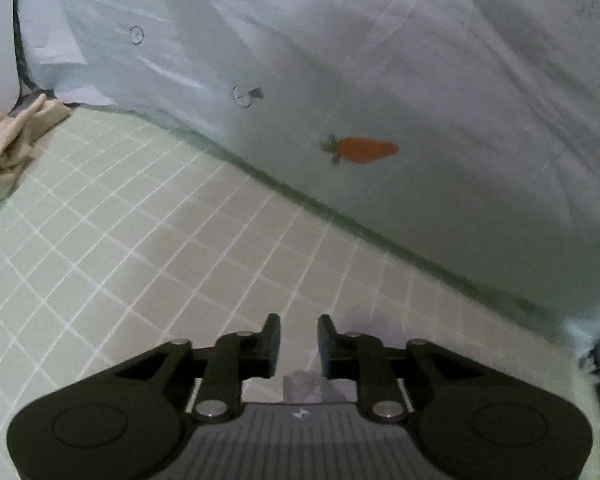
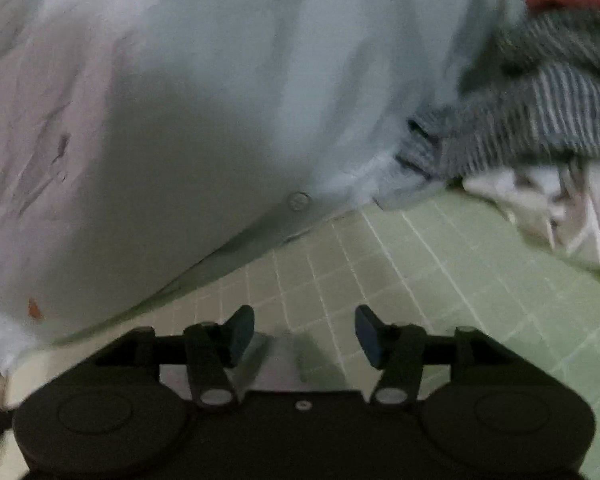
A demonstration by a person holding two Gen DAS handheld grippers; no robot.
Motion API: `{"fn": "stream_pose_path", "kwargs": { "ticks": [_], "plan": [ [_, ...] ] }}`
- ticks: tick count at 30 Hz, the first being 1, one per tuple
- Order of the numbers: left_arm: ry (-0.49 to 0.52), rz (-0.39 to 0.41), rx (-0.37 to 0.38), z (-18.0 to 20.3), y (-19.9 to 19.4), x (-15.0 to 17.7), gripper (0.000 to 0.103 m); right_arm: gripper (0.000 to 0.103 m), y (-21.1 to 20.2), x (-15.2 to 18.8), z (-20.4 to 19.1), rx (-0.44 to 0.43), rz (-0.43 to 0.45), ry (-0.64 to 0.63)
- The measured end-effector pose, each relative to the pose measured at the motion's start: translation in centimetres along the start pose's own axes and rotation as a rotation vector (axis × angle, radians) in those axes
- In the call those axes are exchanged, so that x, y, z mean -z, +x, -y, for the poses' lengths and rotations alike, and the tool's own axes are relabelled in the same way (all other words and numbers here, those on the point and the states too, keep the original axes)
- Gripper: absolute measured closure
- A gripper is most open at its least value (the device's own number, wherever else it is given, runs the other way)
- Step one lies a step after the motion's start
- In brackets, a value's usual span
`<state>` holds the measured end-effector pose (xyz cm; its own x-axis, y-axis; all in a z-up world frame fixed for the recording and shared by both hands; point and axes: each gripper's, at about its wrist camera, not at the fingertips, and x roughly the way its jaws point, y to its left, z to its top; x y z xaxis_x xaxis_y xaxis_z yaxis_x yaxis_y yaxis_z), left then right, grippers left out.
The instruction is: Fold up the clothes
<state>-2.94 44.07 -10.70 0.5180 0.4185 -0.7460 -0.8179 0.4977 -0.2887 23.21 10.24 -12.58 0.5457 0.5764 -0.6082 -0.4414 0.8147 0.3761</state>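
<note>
Left gripper (image 1: pixel 299 342): hanging over the bare green grid mat (image 1: pixel 140 240), jaws standing apart with a narrow gap, nothing between the pads, gripping nothing.

Right gripper (image 2: pixel 305 334): also sitting over the mat, jaws spread wider than the left pair, nothing between them, holding nothing.

Shirt (image 1: pixel 380 80): the pale blue button-up is lying spread on the mat, filling the top of both wrist views; a carrot print (image 1: pixel 364 150) and small clear buttons (image 1: pixel 242 95) are showing on it.

Near edge: in the left view the shirt's edge is running as a long diagonal from upper left down to lower right; in the right view it is slanting the other way, from lower left up toward a button (image 2: pixel 299 201).

Key relation: the shirt is lying ahead of both tools, its long edge running across in front of them, so each gripper is facing its own stretch of that edge. In the right view the cloth is sitting nearer the fingertips, at the left side.

Clutter: a striped garment (image 2: pixel 540 120) is piling just beside the shirt on the right; a beige cloth (image 1: pixel 8 148) is resting at the far left.

Next move, my call: both tools are looking ready to reach forward and pinch that edge for a fold.
</note>
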Motion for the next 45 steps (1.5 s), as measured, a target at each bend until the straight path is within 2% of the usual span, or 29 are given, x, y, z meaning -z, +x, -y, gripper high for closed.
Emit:
{"fn": "stream_pose_path", "kwargs": {
  "ticks": [1, 3, 5, 10, 13, 15, 17, 19, 22, 26, 29, 32, 33, 34, 35, 36, 37, 40, 42, 45],
  "plan": [
    [-0.014, -0.016, 0.036, -0.2, 0.0, 0.2, 0.055, 0.035, -0.1, 0.1, -0.5, -0.008, 0.001, -0.018],
    [-0.011, -0.053, 0.056, 0.0, 0.0, 0.9, 0.045, 0.030, -0.3, 0.7, -1.1, -0.021, -0.014, -0.048],
    [0.027, -0.098, 0.038, 0.5, 0.2, 1.6, 0.037, 0.028, 0.1, 1.3, -1.3, -0.029, -0.049, -0.052],
    [0.076, -0.201, 0.035, -0.2, 0.2, 3.7, 0.016, 0.013, 1.0, 3.5, -0.8, -0.051, -0.179, 0.032],
    [0.059, -0.260, 0.057, -1.7, 0.9, 4.6, 0.013, 0.009, 1.6, 5.4, -0.3, -0.076, -0.259, 0.071],
    [0.032, -0.305, 0.107, -2.2, 1.1, 5.2, 0.012, 0.005, 1.8, 6.7, 0.0, -0.090, -0.306, 0.094],
    [0.005, -0.348, 0.170, -2.6, 1.5, 5.7, 0.008, 0.000, 1.3, 7.4, 0.2, -0.115, -0.290, 0.107],
    [-0.011, -0.396, 0.238, -2.7, 2.1, 6.2, 0.003, 0.000, 0.9, 7.8, 0.2, -0.143, -0.294, 0.110],
    [0.020, -0.393, 0.292, -1.8, 2.3, 6.6, 0.000, 0.000, 1.0, 7.8, 0.2, -0.211, -0.317, 0.126],
    [0.068, -0.383, 0.288, -0.2, 2.8, 6.6, 0.001, 0.000, 2.3, 8.2, 0.5, -0.349, -0.342, 0.259],
    [0.113, -0.380, 0.281, 1.2, 3.6, 6.6, 0.001, 0.000, 2.9, 8.7, -0.4, -0.375, -0.330, 0.303],
    [0.172, -0.359, 0.238, 3.0, 3.6, 7.3, 0.004, 0.001, 3.2, 9.3, -2.7, -0.402, -0.363, 0.253],
    [0.174, -0.354, 0.227, 3.3, 3.3, 7.5, 0.012, 0.004, 3.2, 9.5, -3.6, -0.403, -0.376, 0.222],
    [0.170, -0.357, 0.228, 3.4, 3.1, 7.6, 0.025, 0.020, 3.0, 9.7, -4.6, -0.385, -0.388, 0.176],
    [0.152, -0.363, 0.230, 3.2, 2.8, 7.5, 0.030, 0.033, 2.7, 9.8, -5.2, -0.342, -0.393, 0.137],
    [0.139, -0.364, 0.223, 3.0, 2.3, 7.6, 0.042, 0.051, 2.3, 9.9, -5.8, -0.305, -0.396, 0.101],
    [0.133, -0.365, 0.214, 2.9, 1.8, 7.6, 0.053, 0.054, 1.7, 9.9, -5.9, -0.303, -0.394, 0.092],
    [0.154, -0.363, 0.195, 2.4, -1.1, 8.5, 0.068, 0.059, -0.8, 10.2, -6.6, -0.298, -0.399, 0.024],
    [0.191, -0.357, 0.178, 2.2, -3.6, 9.5, 0.071, 0.061, -3.3, 10.8, -7.1, -0.314, -0.393, -0.029],
    [0.238, -0.343, 0.159, 1.4, -7.2, 11.3, 0.073, 0.062, -7.5, 12.5, -6.9, -0.376, -0.387, -0.020]
  ]
}}
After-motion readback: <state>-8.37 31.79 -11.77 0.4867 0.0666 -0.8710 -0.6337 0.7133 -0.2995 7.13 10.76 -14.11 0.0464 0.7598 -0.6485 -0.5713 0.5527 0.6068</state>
